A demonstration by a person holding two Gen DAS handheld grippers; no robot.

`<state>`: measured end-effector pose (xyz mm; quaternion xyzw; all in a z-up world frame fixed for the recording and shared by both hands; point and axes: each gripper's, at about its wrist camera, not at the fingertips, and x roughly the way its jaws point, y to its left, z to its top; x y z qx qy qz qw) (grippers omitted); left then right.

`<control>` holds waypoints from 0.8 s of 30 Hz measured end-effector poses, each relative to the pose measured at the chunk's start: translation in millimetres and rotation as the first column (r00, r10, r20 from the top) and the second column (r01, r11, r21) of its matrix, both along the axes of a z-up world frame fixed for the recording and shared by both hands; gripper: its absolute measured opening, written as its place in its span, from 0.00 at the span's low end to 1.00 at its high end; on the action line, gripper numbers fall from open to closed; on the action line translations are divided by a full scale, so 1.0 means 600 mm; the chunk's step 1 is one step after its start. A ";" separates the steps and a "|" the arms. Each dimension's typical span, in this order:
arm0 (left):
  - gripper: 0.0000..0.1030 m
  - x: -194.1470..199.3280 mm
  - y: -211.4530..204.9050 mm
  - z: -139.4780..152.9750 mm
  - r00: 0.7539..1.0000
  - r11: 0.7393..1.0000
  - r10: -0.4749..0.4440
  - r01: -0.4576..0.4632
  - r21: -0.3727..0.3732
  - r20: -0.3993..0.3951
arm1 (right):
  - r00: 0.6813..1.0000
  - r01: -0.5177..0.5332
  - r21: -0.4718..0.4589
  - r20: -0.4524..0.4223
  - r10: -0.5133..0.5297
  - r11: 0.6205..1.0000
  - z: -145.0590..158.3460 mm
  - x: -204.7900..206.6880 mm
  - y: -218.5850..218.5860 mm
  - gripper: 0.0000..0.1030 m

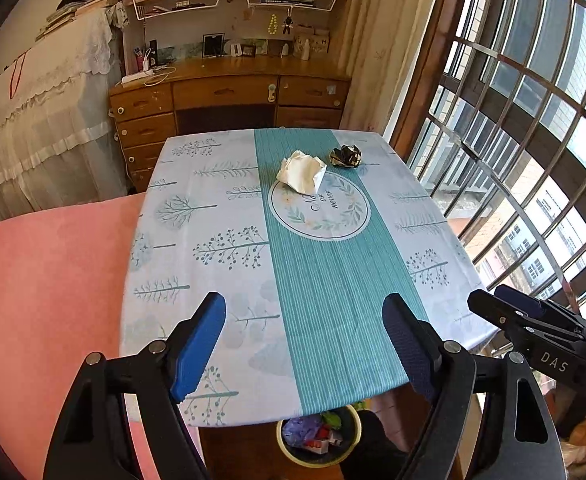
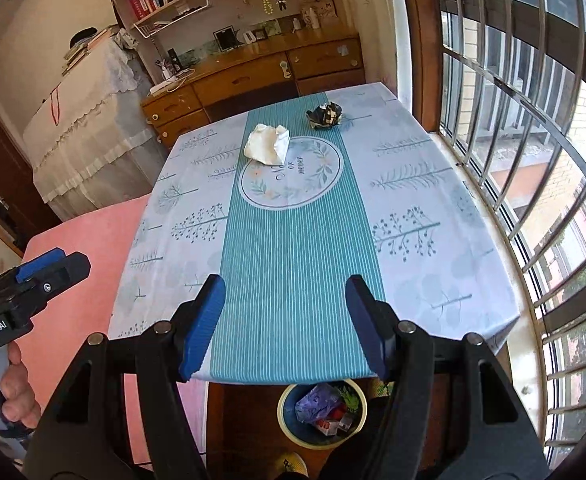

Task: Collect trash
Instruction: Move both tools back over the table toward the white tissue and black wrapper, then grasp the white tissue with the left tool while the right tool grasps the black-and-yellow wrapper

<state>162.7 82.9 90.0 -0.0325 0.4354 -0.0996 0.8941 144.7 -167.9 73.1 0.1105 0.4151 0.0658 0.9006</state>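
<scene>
Bright daylight from the window (image 1: 533,120); edges bend.

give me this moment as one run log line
left gripper: open, empty | right gripper: open, empty | white tissue and dark wrapper: on table | bin: below near edge, holds trash

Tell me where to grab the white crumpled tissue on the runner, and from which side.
Judging by shape, pinch the crumpled tissue across its raised middle ridge, coming down from above on the near side. It's a loose, soft wad lying on the teal runner, so any fold will compress. The dark foil wad sits apart toward the window, leaving the sides free. Both the left gripper and right gripper are open and empty.
</scene>
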 end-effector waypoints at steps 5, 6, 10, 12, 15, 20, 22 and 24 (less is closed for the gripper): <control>0.80 0.148 -0.033 -0.025 0.996 0.996 0.088 -0.088 0.002 -0.020 | 0.995 -0.097 0.013 -0.028 0.097 0.995 -0.024 0.160 -0.042 0.58; 0.80 0.177 -0.040 -0.031 0.994 0.994 0.107 -0.107 0.003 -0.031 | 0.993 -0.113 0.017 -0.041 0.113 0.993 -0.030 0.190 -0.050 0.58; 0.80 0.305 -0.074 -0.066 0.982 0.986 0.169 -0.169 0.008 -0.085 | 0.980 -0.171 0.030 -0.095 0.173 0.985 -0.062 0.328 -0.088 0.58; 0.80 0.361 -0.090 -0.090 0.977 0.982 0.190 -0.190 0.017 -0.101 | 0.973 -0.201 0.035 -0.110 0.203 0.979 -0.078 0.387 -0.101 0.58; 0.80 0.440 -0.103 -0.137 0.965 0.976 0.220 -0.217 0.033 -0.141 | 0.967 -0.219 0.036 -0.130 0.222 0.975 -0.110 0.476 -0.116 0.58; 0.80 0.557 -0.107 -0.209 0.947 0.967 0.256 -0.250 0.057 -0.194 | 0.965 -0.206 0.067 -0.152 0.214 0.976 -0.154 0.609 -0.134 0.58; 0.80 0.596 -0.106 -0.234 0.942 0.964 0.266 -0.259 0.063 -0.203 | 0.965 -0.196 0.084 -0.161 0.208 0.977 -0.171 0.659 -0.137 0.58; 0.80 0.627 -0.099 -0.257 0.936 0.962 0.273 -0.268 0.053 -0.223 | 0.965 -0.183 0.106 -0.169 0.199 0.977 -0.187 0.703 -0.138 0.58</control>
